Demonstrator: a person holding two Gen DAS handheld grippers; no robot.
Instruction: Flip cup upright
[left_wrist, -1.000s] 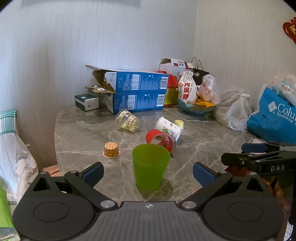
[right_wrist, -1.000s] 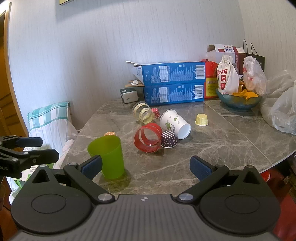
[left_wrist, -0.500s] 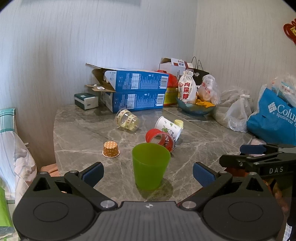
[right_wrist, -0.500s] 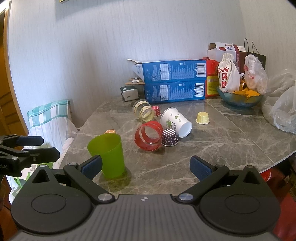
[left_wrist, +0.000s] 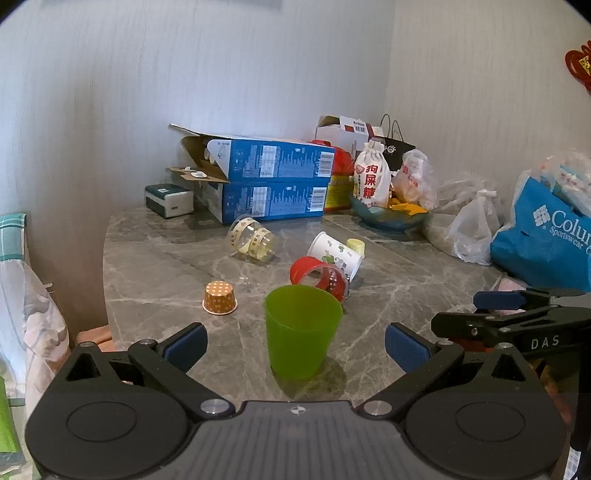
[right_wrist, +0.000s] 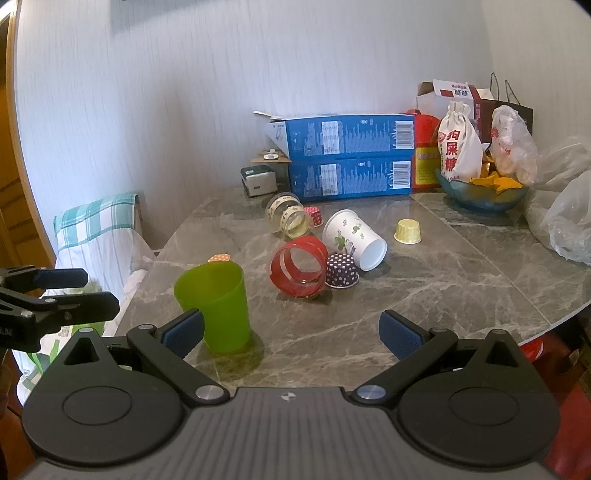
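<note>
Two views, left wrist first.

Left wrist view
- Left gripper (left_wrist: 295, 345): jaws wide apart, nothing between the pads; blue pads on black fingers.
- Green cup (left_wrist: 303, 330): translucent lime plastic, tapered toward the base, standing upright with its mouth up near the front edge of the table (left_wrist: 155, 266), just beyond the wide jaws and between them, touching neither.
- Red cup (left_wrist: 320, 277): clear red, on its side just behind the green cup, mouth toward the camera.
- White cup (left_wrist: 335, 252): printed paper, on its side, against the red cup.
- Clear cup (left_wrist: 253, 239): on its side, toward the back by the blue boxes (left_wrist: 269, 184).
- Orange cup (left_wrist: 219, 297): small, dotted, mouth down, left of the green cup, apart from it.
- Right gripper (left_wrist: 480, 314): seen side-on at the right edge, past the table's rim; fingers held apart, empty.

Right wrist view
- Right gripper (right_wrist: 291, 332): jaws wide, holding nothing.
- Green cup (right_wrist: 214, 304): upright at the front left part of the table (right_wrist: 461, 288), just beyond the left finger.
- Red cup (right_wrist: 299, 271): on its side mid-table, a purple dotted cup (right_wrist: 341, 271) touching it, mouth down.
- White cup (right_wrist: 354, 238): on its side behind them.
- Yellow cup (right_wrist: 407, 231): small, mouth down, well right of the white cup.
- Left gripper (right_wrist: 85, 291): at the left edge, off the table; fingers apart, empty.
</note>
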